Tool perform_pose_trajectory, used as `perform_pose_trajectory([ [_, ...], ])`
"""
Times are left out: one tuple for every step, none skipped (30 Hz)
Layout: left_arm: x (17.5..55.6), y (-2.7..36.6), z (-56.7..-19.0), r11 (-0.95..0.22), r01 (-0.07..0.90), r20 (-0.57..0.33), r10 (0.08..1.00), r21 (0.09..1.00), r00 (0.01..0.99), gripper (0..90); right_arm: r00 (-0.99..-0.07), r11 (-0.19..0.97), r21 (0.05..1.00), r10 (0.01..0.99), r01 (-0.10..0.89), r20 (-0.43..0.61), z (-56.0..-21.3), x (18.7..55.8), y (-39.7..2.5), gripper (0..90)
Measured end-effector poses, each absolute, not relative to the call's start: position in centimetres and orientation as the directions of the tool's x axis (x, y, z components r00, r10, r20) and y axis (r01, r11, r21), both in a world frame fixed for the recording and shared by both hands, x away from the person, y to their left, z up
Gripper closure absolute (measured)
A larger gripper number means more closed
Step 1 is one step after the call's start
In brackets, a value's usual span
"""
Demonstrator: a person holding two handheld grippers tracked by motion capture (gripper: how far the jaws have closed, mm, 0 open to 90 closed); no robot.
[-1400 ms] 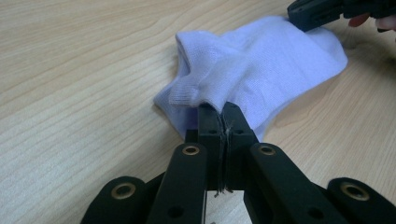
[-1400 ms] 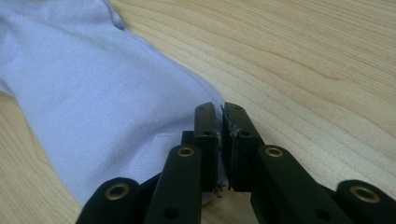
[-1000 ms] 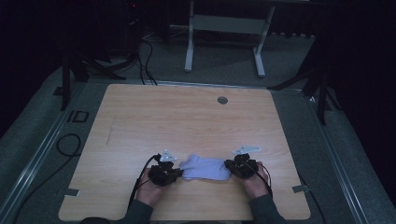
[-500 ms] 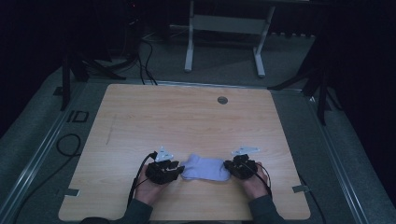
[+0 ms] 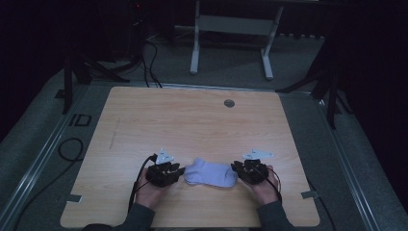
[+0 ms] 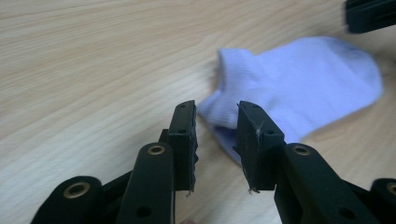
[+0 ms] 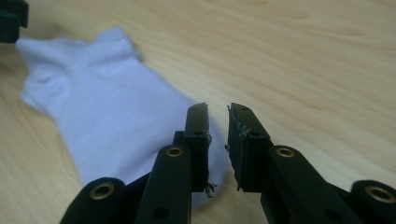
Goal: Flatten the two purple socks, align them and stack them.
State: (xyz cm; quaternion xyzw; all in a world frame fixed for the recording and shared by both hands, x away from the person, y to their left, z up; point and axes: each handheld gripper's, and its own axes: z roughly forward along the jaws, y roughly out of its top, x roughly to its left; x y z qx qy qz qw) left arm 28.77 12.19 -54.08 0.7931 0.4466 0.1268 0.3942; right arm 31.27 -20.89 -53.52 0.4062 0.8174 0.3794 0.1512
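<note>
Little moved since earlier frames: sock point(image 5: 210, 173) a touch more bunched, both grippers staying at its ends. Pale lavender ankle sock lies flat on worktop point(image 5: 192, 125), near 6 o'clock edge. Left gripper point(image 6: 215, 128) at sock's 9 o'clock end, jaws parted, cuff edge just beyond the gap. Right gripper point(image 7: 218, 126) at 3 o'clock end, jaws narrowly apart over toe, nothing clamped.

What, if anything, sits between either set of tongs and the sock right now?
Nothing visible does. The pale sock lies flat on the wooden table, with the left tongs open at its cuff end and the right tongs open at its toe end. Only bare tabletop surrounds it.
</note>
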Motion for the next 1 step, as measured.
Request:
perform_pose_trajectory([
  [28.88,12.41,-54.11,-0.295,0.607,-0.133,0.819,0.738,0.559,67.3,-0.615,0.375,0.744,0.786,0.552,0.060,-53.46,31.37,-21.21,76.6],
])
